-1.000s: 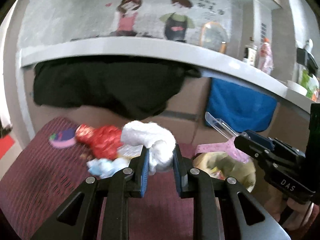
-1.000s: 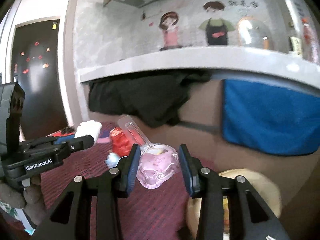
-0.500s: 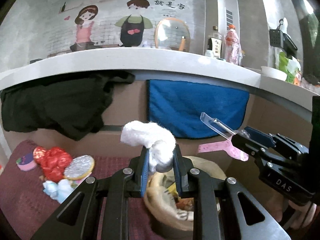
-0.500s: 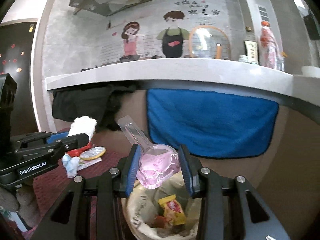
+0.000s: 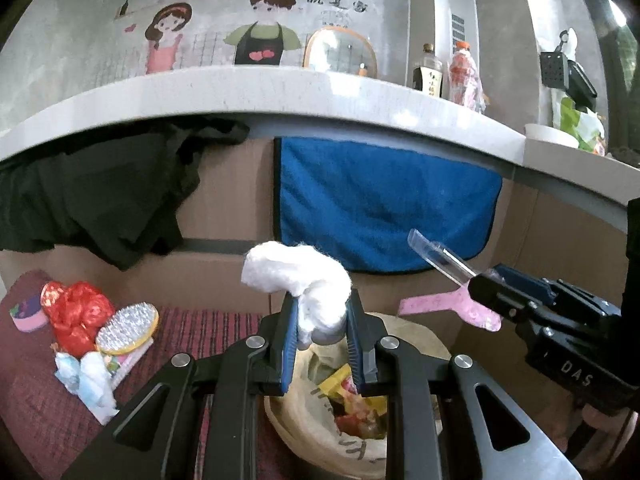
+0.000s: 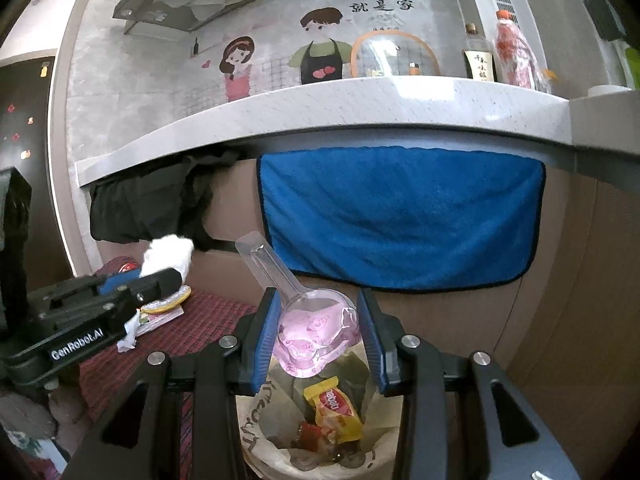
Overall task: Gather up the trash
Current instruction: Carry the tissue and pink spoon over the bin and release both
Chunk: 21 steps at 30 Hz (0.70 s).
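My left gripper [image 5: 322,344] is shut on a white wad of tissue [image 5: 304,280] and holds it above the open paper trash bag [image 5: 416,340]. My right gripper [image 6: 318,336] is shut on a clear plastic package with a pink insert [image 6: 312,332], held over the same bag [image 6: 256,412], which holds yellow and red wrappers [image 6: 334,408]. The right gripper [image 5: 500,300] shows at the right of the left wrist view; the left gripper [image 6: 160,280] shows at the left of the right wrist view.
On the maroon mat [image 5: 36,412] at the left lie a red crumpled wrapper [image 5: 78,316], a silver round item [image 5: 126,328], a purple tub [image 5: 26,314] and white-blue scraps [image 5: 90,380]. Behind are a blue towel [image 5: 384,204], a black cloth [image 5: 92,196] and a counter edge [image 5: 320,96].
Both grippers swung right from the mat to above the trash bag, still holding the tissue and the plastic package. In the last half second they shifted only slightly.
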Tool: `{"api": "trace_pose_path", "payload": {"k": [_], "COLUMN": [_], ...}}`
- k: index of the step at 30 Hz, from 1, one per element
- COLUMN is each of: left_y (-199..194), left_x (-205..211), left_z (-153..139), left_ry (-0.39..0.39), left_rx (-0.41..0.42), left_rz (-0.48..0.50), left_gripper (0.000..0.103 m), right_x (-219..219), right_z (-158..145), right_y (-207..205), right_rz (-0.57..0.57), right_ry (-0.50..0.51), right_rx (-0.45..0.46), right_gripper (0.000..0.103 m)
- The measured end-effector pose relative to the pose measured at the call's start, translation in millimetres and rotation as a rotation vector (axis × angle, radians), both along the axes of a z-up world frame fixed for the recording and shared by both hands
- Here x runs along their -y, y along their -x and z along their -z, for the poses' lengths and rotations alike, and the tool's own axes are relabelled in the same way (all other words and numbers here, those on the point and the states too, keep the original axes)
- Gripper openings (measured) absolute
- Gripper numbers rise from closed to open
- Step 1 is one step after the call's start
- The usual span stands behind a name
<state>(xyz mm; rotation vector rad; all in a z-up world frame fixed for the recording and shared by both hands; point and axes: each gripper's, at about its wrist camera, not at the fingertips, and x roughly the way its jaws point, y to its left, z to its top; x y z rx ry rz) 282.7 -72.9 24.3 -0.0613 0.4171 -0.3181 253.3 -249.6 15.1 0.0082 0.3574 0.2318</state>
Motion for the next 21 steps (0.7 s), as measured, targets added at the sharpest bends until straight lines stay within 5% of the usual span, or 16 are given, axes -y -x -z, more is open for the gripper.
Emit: {"api": "trace_pose_path", "payload": {"k": [21], "left_y": [-21.4], "left_x": [17.3], "left_z": [40.9], "left_ry": [-0.001], "left_rx": [-0.1], "left_rz": [0.038], "left_gripper": [0.023], "right_x": [17.1], "right_z": [36.1], "right_y": [-30.9], "right_rz": [0.006], "right_ry": [-0.051], "right_rx": [-0.097], "right_gripper": [0.036]}}
